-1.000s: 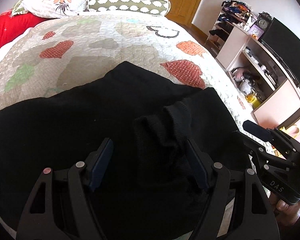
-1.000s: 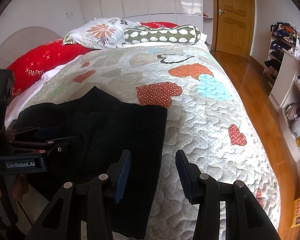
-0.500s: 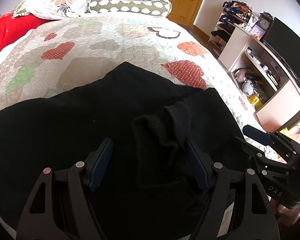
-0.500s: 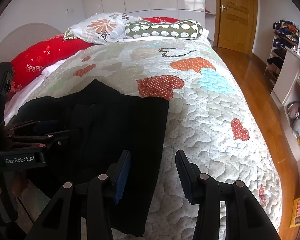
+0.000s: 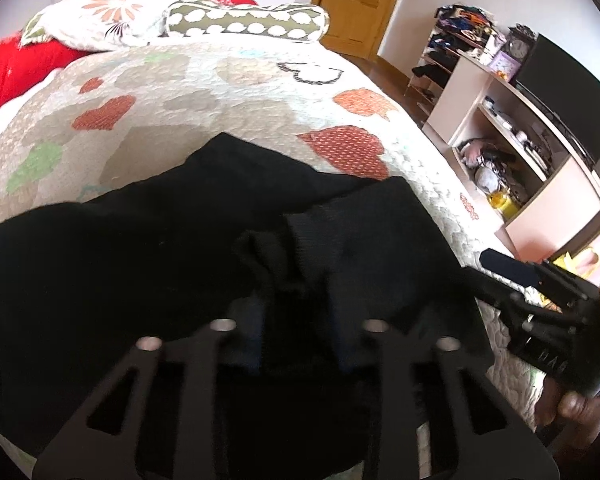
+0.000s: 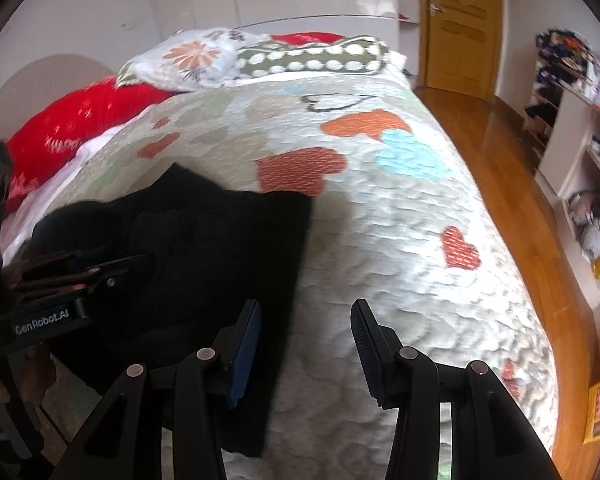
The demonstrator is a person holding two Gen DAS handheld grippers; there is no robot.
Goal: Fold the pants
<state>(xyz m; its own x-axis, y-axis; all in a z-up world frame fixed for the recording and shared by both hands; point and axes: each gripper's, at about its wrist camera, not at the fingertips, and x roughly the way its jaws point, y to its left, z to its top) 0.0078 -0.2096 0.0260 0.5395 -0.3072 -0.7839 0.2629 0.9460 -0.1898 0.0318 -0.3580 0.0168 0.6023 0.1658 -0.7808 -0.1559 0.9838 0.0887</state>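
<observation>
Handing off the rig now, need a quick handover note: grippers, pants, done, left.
Left gripper: jaws narrowed around a bunched ribbed fold of the black pants; firm grip not confirmed.
Right gripper: open, empty, over the pants' right edge and the quilt.
Pants: on the near end of the bed, partly folded into layers.
Done: some layering.
Left: probably secure the fold, bring it over, flatten and square up.

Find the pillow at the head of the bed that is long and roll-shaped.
The green bolster with white spots; unlike the flat flowered pillow and the red pillow, it is a long roll.
</observation>
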